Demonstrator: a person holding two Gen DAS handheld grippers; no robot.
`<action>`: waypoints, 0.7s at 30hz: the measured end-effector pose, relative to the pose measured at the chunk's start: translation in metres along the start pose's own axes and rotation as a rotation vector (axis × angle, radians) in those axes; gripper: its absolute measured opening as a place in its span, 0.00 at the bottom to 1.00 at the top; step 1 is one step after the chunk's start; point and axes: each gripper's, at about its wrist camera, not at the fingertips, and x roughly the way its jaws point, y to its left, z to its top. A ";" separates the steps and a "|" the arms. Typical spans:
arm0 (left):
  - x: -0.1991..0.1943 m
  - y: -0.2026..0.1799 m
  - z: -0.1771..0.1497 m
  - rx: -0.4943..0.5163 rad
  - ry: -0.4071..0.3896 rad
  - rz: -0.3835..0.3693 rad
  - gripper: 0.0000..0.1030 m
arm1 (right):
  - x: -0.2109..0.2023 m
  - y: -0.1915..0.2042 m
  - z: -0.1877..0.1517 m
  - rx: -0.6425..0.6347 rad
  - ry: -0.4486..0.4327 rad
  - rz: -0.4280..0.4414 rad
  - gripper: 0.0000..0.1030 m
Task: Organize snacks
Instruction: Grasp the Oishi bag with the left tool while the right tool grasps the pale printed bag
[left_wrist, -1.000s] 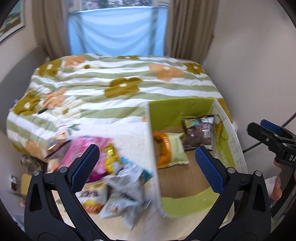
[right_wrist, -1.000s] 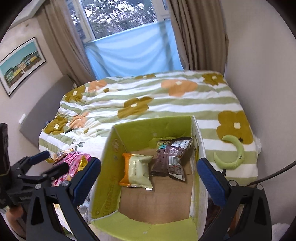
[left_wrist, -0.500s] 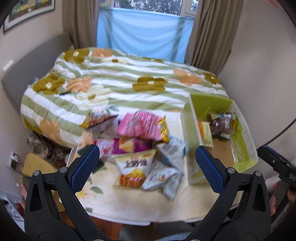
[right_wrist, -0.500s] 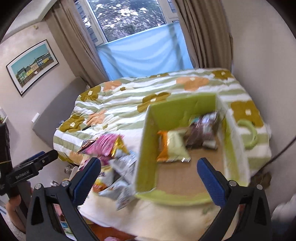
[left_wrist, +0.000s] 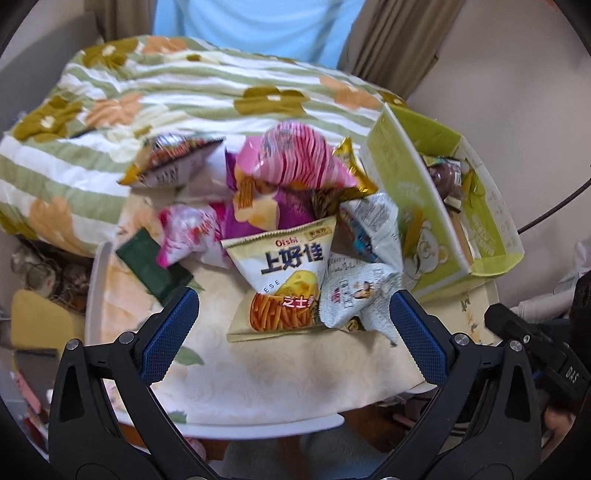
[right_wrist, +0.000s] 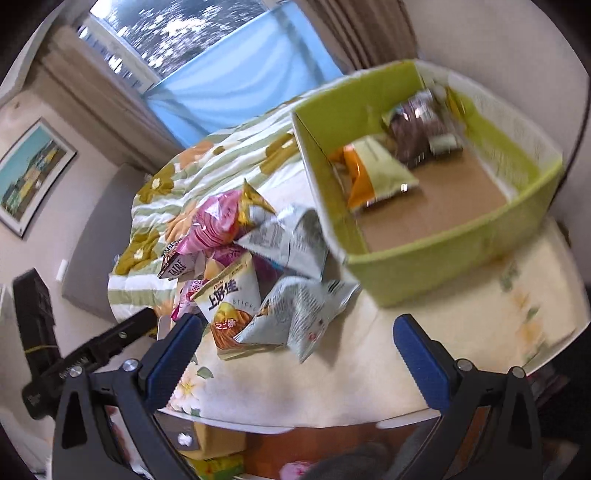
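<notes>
A pile of snack bags lies on the table: a cream Oishi cheese-stick bag, a silver bag, a pink striped bag and others. The Oishi bag also shows in the right wrist view. A green cardboard box stands to the right and holds an orange-and-green bag and a brown bag. My left gripper is open and empty, above the table's front edge, short of the Oishi bag. My right gripper is open and empty over the table front, left of the box.
The table has a cream floral cloth. Behind it is a bed with a green striped floral quilt. A dark green packet lies at the table's left. A wall is close on the right.
Both grippers have pulled back from over the box toward the table's front. The left view swung left onto the snack pile. Both stay open and empty.
</notes>
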 end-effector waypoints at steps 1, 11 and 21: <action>0.007 0.003 0.000 -0.004 0.008 -0.015 0.99 | 0.006 0.000 -0.004 0.014 -0.002 -0.001 1.00; 0.075 0.019 0.003 -0.015 0.072 -0.058 0.99 | 0.069 -0.015 -0.023 0.194 0.045 0.004 1.00; 0.102 0.015 -0.001 0.023 0.105 -0.050 0.89 | 0.102 -0.020 -0.023 0.250 0.066 0.025 1.00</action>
